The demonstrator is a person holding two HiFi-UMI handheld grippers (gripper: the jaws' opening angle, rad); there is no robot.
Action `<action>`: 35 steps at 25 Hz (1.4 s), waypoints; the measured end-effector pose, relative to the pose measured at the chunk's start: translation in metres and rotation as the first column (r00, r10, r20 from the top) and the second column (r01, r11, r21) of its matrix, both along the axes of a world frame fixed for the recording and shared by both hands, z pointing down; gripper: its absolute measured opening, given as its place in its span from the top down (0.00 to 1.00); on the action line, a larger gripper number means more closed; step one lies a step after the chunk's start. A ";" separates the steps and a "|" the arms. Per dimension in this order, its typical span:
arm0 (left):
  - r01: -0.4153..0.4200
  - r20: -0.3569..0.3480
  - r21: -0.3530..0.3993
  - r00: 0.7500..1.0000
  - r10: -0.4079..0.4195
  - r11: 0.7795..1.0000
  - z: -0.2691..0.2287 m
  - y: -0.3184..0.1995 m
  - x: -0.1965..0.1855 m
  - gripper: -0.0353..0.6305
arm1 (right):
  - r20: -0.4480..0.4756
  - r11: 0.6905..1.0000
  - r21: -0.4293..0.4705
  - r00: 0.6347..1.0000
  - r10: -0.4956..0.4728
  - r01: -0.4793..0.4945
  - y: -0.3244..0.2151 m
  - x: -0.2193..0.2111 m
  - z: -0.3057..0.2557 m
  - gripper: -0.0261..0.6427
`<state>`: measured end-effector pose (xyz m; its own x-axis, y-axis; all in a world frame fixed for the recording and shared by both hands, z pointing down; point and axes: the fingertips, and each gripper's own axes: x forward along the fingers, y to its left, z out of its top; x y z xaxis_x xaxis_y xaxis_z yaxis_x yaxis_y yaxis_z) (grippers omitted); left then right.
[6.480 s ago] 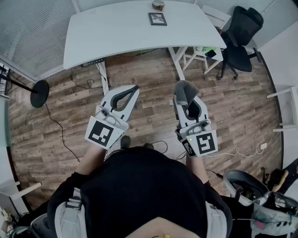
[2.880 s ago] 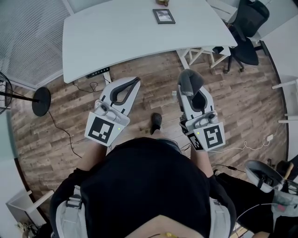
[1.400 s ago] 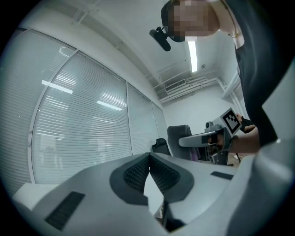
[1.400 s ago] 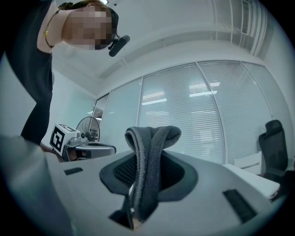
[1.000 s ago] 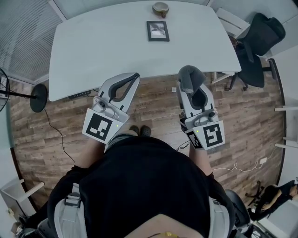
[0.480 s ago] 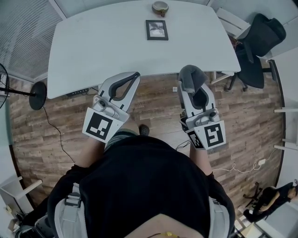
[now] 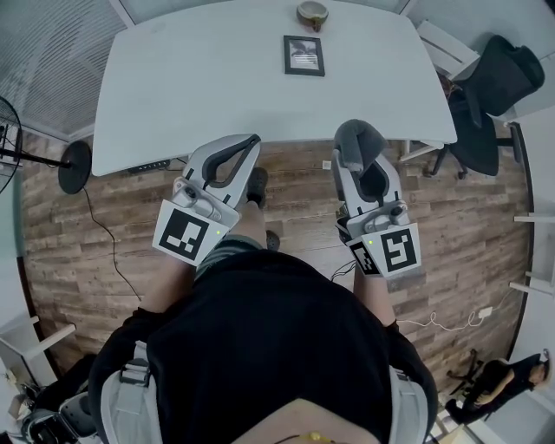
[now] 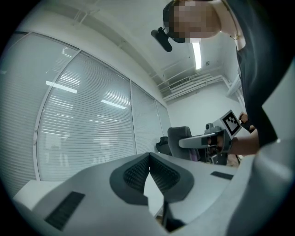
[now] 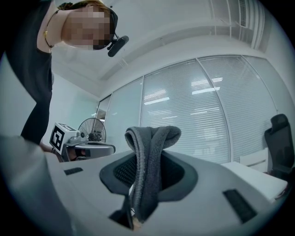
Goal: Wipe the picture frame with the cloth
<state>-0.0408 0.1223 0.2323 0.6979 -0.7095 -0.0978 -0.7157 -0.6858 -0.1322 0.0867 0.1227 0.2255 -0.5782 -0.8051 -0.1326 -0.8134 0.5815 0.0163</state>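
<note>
Grey fleece cloth (image 9: 148, 154) sits folded and clamped between the jaws of the right gripper (image 7: 356, 154), its loop bulging out past the tips. The left gripper (image 7: 251, 143) carries nothing. Its jaws are pressed together, the ribbed pads meeting along 1 line in the left gripper view. Both grippers hang side by side over the wood floor (image 7: 486, 217), at the near edge of the white tabletop (image 7: 191, 78), pointing roughly level toward it.

The picture frame (image 7: 304, 55), dark-edged, seems to lie flat near the far edge of the tabletop, a little right of its middle, with a small round bowl (image 7: 312, 13) just beyond it. Frame and cloth are well apart.

The step in hand looks like the approach: the cloth is secured but wiping has not begun. The next move calls for carrying the right gripper out over the tabletop and tipping it down, so that the soft loop rather than the hard jaw tips meets the frame. The left gripper could steady 1 edge, since a light frame on a smooth tabletop would likely slide under a wipe.
</note>
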 end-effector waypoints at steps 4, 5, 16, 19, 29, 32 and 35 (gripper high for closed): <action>-0.017 0.004 -0.011 1.000 0.017 1.000 0.005 -0.016 0.004 0.93 | -0.021 1.000 -0.008 1.000 0.015 -0.015 -0.014 0.004 0.005 0.80; -0.021 0.006 -0.013 1.000 0.021 1.000 0.006 -0.023 0.005 0.93 | -0.017 1.000 -0.009 1.000 0.018 -0.018 -0.020 0.006 0.004 0.80; -0.060 -0.001 0.000 0.998 0.060 0.998 0.006 -0.101 0.012 0.93 | -0.027 0.998 -0.008 0.998 0.062 -0.062 -0.092 0.013 0.008 0.80; -0.075 -0.003 0.005 0.997 0.075 0.997 0.003 -0.124 0.014 0.93 | -0.028 0.997 -0.007 0.997 0.073 -0.073 -0.112 0.013 0.006 0.80; -0.106 -0.008 -0.004 0.994 0.106 0.994 0.000 -0.191 0.021 0.93 | -0.026 0.993 -0.015 0.993 0.115 -0.115 -0.179 0.022 0.002 0.80; -0.110 -0.007 -0.004 0.994 0.110 0.994 -0.002 -0.209 0.020 0.93 | -0.025 0.993 -0.019 0.993 0.116 -0.117 -0.195 0.020 0.002 0.80; -0.116 -0.012 -0.006 0.993 0.116 0.993 -0.002 -0.222 0.020 0.93 | -0.027 0.993 -0.026 0.993 0.115 -0.115 -0.208 0.017 0.003 0.80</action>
<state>-0.0212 -0.0993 0.2300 0.7745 -0.6242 -0.1026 -0.6326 -0.7652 -0.1194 0.1037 -0.0852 0.2282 -0.4845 -0.8695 -0.0961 -0.8744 0.4846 0.0238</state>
